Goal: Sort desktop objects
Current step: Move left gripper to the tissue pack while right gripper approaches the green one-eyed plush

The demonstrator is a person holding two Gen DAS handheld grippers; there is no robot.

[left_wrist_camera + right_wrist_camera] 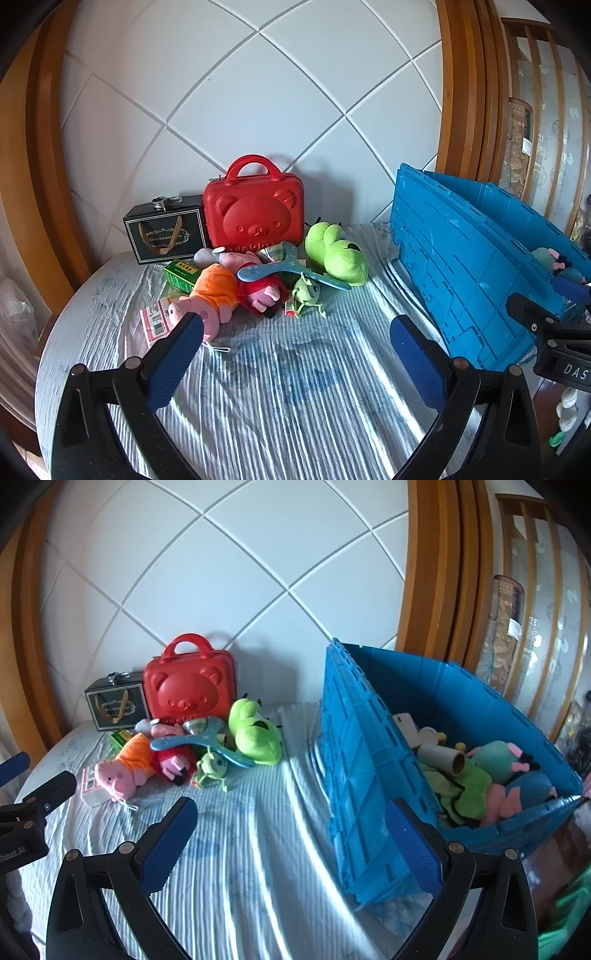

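A pile of toys lies at the back of the table: a pink pig plush in orange (207, 299) (123, 770), a pig plush in red (260, 291), a small green one-eyed monster (306, 293) (211, 766), a big green frog plush (338, 253) (255, 734) and a blue boomerang (288, 269) (199, 744). A blue crate (476, 266) (369, 775) on the right holds several plush toys. My left gripper (297, 332) is open and empty, short of the pile. My right gripper (291, 819) is open and empty beside the crate's left wall.
A red bear case (255, 214) (190, 692) and a black gift box (166, 230) stand against the tiled wall. A green box (181, 275) and a pink packet (157, 321) lie left of the pile. A striped cloth (295, 387) covers the round table.
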